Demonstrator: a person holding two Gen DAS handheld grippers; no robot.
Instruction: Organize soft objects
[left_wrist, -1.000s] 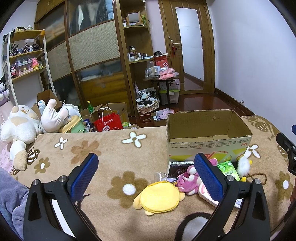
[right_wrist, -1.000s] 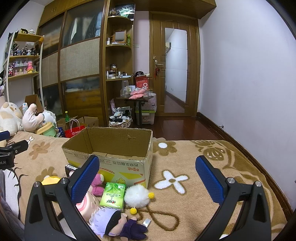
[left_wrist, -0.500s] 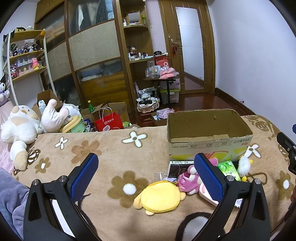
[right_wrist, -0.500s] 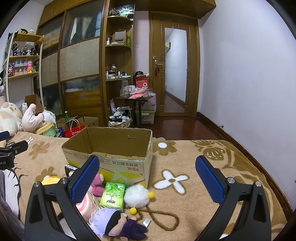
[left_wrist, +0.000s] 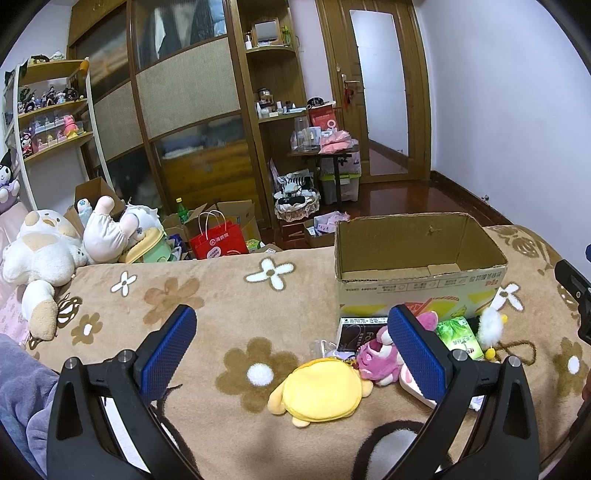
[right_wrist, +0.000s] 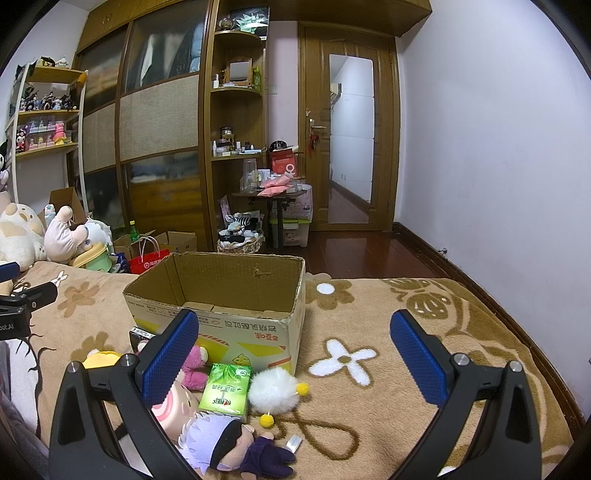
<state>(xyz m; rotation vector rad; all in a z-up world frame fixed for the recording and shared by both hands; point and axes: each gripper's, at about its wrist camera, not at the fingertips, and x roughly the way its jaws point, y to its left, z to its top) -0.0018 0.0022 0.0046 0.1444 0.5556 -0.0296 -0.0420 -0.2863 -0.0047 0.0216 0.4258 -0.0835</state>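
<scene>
An open cardboard box (left_wrist: 421, 280) (right_wrist: 221, 325) stands on the brown flowered blanket (left_wrist: 207, 295). In front of it lie a yellow plush pouch (left_wrist: 319, 387), a pink plush (left_wrist: 376, 360) (right_wrist: 194, 367), a green tissue pack (left_wrist: 460, 338) (right_wrist: 225, 391), a white pompom (left_wrist: 489, 326) (right_wrist: 273, 391) and a purple-haired doll (right_wrist: 236, 446). My left gripper (left_wrist: 291, 350) hangs open above the blanket, left of the toys. My right gripper (right_wrist: 291, 354) is open too, near the pompom and the box's right corner. Neither holds anything.
Large plush animals (left_wrist: 40, 251) lie at the blanket's far left. A dark booklet (left_wrist: 356, 334) sits by the box. Beyond the bed are a red paper bag (left_wrist: 218, 243), floor clutter, a wardrobe and a door (right_wrist: 349, 147). Bare blanket (right_wrist: 406, 306) spreads right of the box.
</scene>
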